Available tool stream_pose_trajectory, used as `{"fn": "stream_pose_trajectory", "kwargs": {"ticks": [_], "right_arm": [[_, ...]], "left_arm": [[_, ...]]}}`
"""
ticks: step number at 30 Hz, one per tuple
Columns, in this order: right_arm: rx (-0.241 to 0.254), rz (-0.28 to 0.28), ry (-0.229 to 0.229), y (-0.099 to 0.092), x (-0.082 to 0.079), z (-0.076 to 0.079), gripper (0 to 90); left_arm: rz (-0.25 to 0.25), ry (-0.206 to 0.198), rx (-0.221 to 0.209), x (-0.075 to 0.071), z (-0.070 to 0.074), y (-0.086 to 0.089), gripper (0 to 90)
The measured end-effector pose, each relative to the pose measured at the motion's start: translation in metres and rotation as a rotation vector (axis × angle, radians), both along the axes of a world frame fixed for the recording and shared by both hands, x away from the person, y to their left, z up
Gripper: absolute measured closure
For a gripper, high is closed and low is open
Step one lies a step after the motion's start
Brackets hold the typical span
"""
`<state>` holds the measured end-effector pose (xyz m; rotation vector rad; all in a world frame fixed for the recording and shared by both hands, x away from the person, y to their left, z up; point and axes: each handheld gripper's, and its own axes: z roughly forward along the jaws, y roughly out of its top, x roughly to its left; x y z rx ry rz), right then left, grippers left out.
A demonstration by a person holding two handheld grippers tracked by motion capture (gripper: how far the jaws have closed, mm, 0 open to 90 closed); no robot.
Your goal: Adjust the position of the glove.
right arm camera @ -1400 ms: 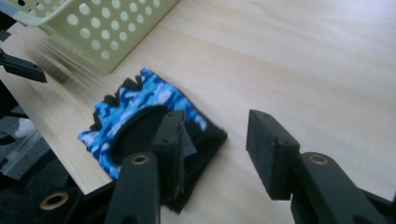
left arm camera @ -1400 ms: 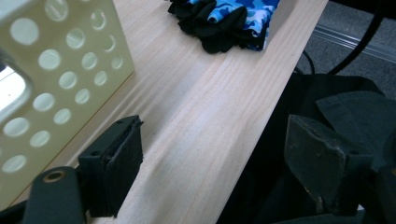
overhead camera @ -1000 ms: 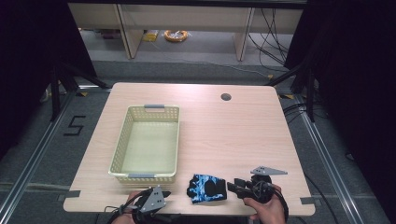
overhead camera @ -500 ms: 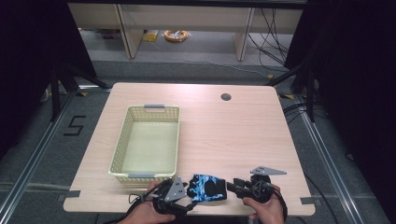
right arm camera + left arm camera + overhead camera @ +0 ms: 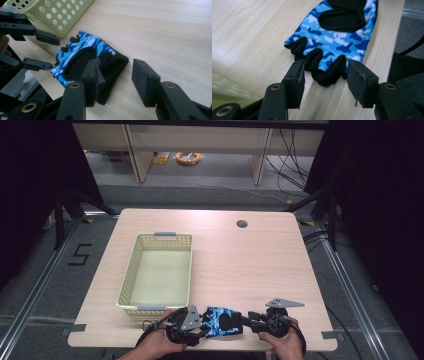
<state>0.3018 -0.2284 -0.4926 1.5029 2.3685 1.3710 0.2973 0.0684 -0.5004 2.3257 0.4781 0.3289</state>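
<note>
A fingerless glove [image 5: 222,322] in blue camouflage with black padding is seen lying flat on the wooden table [image 5: 240,265], close to the near edge and just beyond the front right corner of a pale yellow basket [image 5: 157,270]. It lies between the two grippers, each held in one of the person's hands.

The left gripper [image 5: 200,327] is placed at the finger end of the glove. In the left gripper view, its jaws are seen about half open, and they have just been closing. The black finger stubs [image 5: 322,67] lie between the two pads [image 5: 298,75], one stub touching or nearly touching the left-hand pad, while a gap is left at the other pad, so the glove is not yet clamped.

The right gripper [image 5: 246,320] is set at the cuff end. In the right gripper view, its jaws are seen partly open; one pad [image 5: 91,72] rests against the black cuff [image 5: 112,70], which is bunched up there, and the other pad is kept clear over bare wood. No firm hold on the glove can be made out.
</note>
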Motion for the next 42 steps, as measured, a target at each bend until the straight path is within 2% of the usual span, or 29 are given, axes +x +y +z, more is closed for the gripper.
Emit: {"fn": "stream_pose_trajectory", "kwargs": {"ticks": [2,6,7,8,9,10,11,12,14,19,20,21,22,23,24,26,27,30,33,35,36,39,41,42], "right_arm": [[-0.03,-0.001,-0.001,0.001,0.0,0.0,58.6],[-0.021,0.006,0.012,0.003,0.0,-0.002,59.7],[-0.048,-0.005,0.013,0.003,0.0,-0.002,60.5],[-0.037,-0.01,0.028,0.004,0.001,-0.004,61.1],[-0.032,-0.019,0.039,0.005,0.001,-0.005,61.5],[-0.03,-0.014,0.037,0.005,0.005,-0.008,62.5],[-0.03,-0.014,0.037,0.005,0.005,-0.008,62.5],[-0.01,-0.014,0.047,0.007,0.006,-0.012,63.7],[-0.01,-0.018,0.056,0.009,0.008,-0.014,65.4],[0.005,-0.016,0.084,0.012,0.01,-0.021,67.4],[0.035,-0.033,0.093,0.012,0.011,-0.026,69.1],[0.035,-0.033,0.093,0.012,0.011,-0.026,69.1],[0.056,-0.03,0.102,0.01,0.011,-0.027,71.7],[0.056,-0.03,0.102,0.01,0.011,-0.027,71.7],[0.09,-0.018,0.1,0.009,0.012,-0.03,73.8],[0.089,-0.023,0.108,0.007,0.012,-0.03,76.3],[0.089,-0.023,0.108,0.007,0.012,-0.03,76.3],[0.092,-0.012,0.078,0.007,0.012,-0.03,85.4],[0.09,0.003,0.071,0.007,0.011,-0.028,85.5],[0.085,0.009,0.056,0.006,0.011,-0.028,85.6],[0.096,0.015,0.046,0.005,0.011,-0.028,85.7],[0.091,0.008,0.05,0.005,0.01,-0.025,85.7],[0.109,-0.004,0.064,0.006,0.008,-0.024,85.7],[0.094,0.002,0.032,0.005,0.009,-0.025,85.7]], "left_arm": [[-0.014,0.001,0.022,0.002,-0.003,-0.002,50.1],[-0.017,0.006,0.032,0.002,-0.007,-0.005,50.0],[-0.022,0.006,0.035,0.002,-0.008,-0.006,49.4],[-0.027,-0.001,0.038,0.001,-0.008,-0.007,49.2],[-0.031,0.009,0.026,0.0,-0.009,-0.008,49.8],[-0.033,-0.001,0.038,0.0,-0.008,-0.009,50.2],[-0.035,0.0,0.034,-0.001,-0.008,-0.01,50.2],[-0.044,-0.004,0.033,-0.001,-0.009,-0.012,50.8],[-0.048,-0.014,0.042,0.0,-0.009,-0.012,52.1],[-0.057,-0.005,0.028,0.0,-0.009,-0.015,57.9],[-0.053,-0.006,0.022,-0.001,-0.01,-0.016,59.5],[-0.061,-0.002,0.029,-0.001,-0.009,-0.016,59.5],[-0.066,-0.012,0.029,-0.001,-0.009,-0.016,63.3],[-0.066,-0.012,0.029,-0.001,-0.009,-0.016,65.0],[-0.062,-0.021,0.011,-0.003,-0.011,-0.018,66.6],[-0.062,-0.033,0.014,-0.003,-0.011,-0.018,68.7],[-0.063,-0.04,0.015,-0.003,-0.012,-0.018,68.7],[-0.048,-0.034,-0.005,-0.004,-0.013,-0.018,73.7],[-0.043,-0.047,-0.005,-0.004,-0.014,-0.019,76.3],[-0.038,-0.05,-0.019,-0.004,-0.015,-0.019,76.6],[-0.039,-0.048,-0.018,-0.004,-0.015,-0.019,76.8],[-0.031,-0.059,-0.016,-0.005,-0.015,-0.018,77.2],[-0.035,-0.065,-0.017,-0.005,-0.015,-0.018,77.6],[-0.038,-0.065,-0.017,-0.007,-0.014,-0.018,78.6]]}}
